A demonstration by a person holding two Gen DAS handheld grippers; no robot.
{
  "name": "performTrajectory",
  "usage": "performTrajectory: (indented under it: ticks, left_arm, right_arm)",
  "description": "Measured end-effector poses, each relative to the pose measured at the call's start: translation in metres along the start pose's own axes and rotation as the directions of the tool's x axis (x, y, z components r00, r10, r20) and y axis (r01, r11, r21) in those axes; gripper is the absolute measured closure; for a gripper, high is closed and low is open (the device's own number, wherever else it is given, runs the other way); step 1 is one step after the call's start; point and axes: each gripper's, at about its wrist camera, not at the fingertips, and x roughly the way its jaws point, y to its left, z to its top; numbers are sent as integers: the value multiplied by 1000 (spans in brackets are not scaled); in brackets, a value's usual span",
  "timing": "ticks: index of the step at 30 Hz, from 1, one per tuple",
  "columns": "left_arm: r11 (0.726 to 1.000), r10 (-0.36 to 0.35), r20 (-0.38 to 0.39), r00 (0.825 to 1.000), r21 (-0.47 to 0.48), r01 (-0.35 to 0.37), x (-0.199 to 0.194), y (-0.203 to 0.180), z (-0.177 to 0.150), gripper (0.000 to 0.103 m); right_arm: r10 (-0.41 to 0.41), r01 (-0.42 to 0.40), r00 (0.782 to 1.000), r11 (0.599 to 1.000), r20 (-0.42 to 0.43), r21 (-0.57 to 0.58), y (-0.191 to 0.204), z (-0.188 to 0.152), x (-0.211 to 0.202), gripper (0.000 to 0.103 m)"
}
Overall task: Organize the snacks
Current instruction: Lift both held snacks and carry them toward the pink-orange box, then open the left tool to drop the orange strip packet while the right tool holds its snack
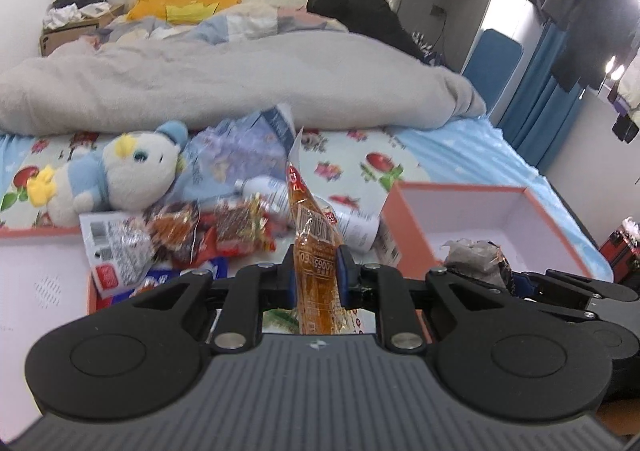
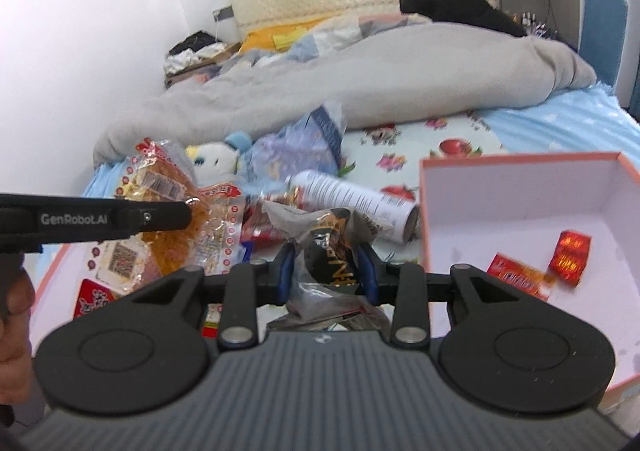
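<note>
My left gripper is shut on an orange snack packet that stands upright, edge-on, between the blue pads. From the right wrist view that gripper comes in from the left, and the same clear-and-orange packet shows flat-on. My right gripper is shut on a crumpled grey-and-black snack bag. It also appears at the right of the left wrist view as the right gripper with its bag. A pile of snack packets lies below both, partly hidden by the grippers.
An orange-rimmed white box at the right holds two red packets. A second orange-rimmed tray lies at the left. A white can, a plush toy and a grey blanket lie on the bed. A hand is at the left edge.
</note>
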Motion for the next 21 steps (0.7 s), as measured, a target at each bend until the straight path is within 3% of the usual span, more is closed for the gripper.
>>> performTrajectory:
  ticks: [10, 15, 21]
  left_arm:
    - [997, -63, 86, 994, 58, 58, -13, -40, 55, 82]
    - [990, -110, 124, 986, 105, 98, -16, -66, 78, 87]
    - [981, -164, 112, 980, 127, 149, 1, -93, 89, 91]
  right_arm:
    - [-37, 38, 993, 999, 113, 2, -19, 47, -24, 66]
    - [-72, 71, 983, 997, 168, 9, -32, 64, -36, 66]
    - [-136, 132, 974, 991, 183, 35, -57, 70, -40, 66]
